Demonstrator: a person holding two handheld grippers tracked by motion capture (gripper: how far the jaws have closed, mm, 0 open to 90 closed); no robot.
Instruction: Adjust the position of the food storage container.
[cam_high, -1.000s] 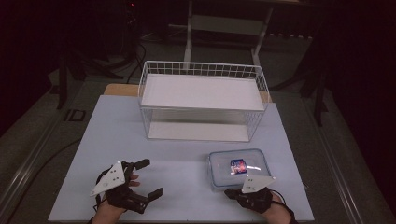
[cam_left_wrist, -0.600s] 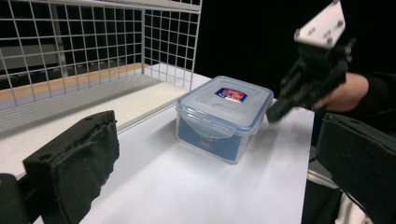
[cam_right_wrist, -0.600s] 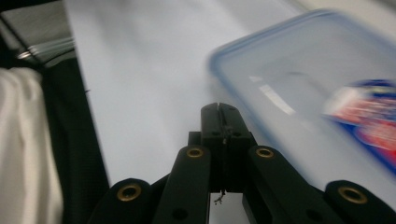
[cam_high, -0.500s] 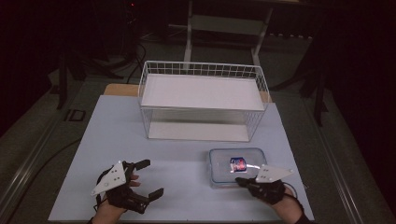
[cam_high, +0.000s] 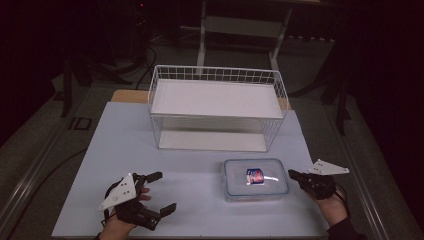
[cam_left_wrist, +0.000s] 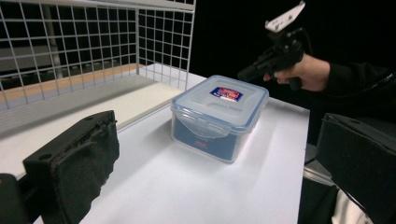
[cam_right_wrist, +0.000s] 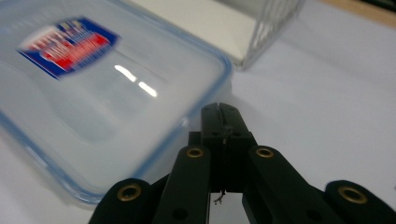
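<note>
**Operator:** Left gripper (cam_high: 157, 193) is what I see first from my desk, resting low at the near edge of the white table (cam_high: 100, 150), its jaws spread wide with nothing between them.

**Observer:** And what lies beyond it?

**Operator:** Ahead of it and to its right sits the clear plastic box (cam_high: 256, 179), lid on, a red-and-blue label on top. I see it flat on the table, well apart from that gripper's jaws. Farther back stands the white wire basket (cam_high: 216, 75).

**Observer:** The other hand?

**Operator:** My right gripper (cam_high: 293, 175) hangs just off the box's right side, tips pointing at it. In the right gripper view its jaws are pressed together, holding nothing, with the tip just beside the box's blue lid rim; I cannot tell whether it touches.
</note>
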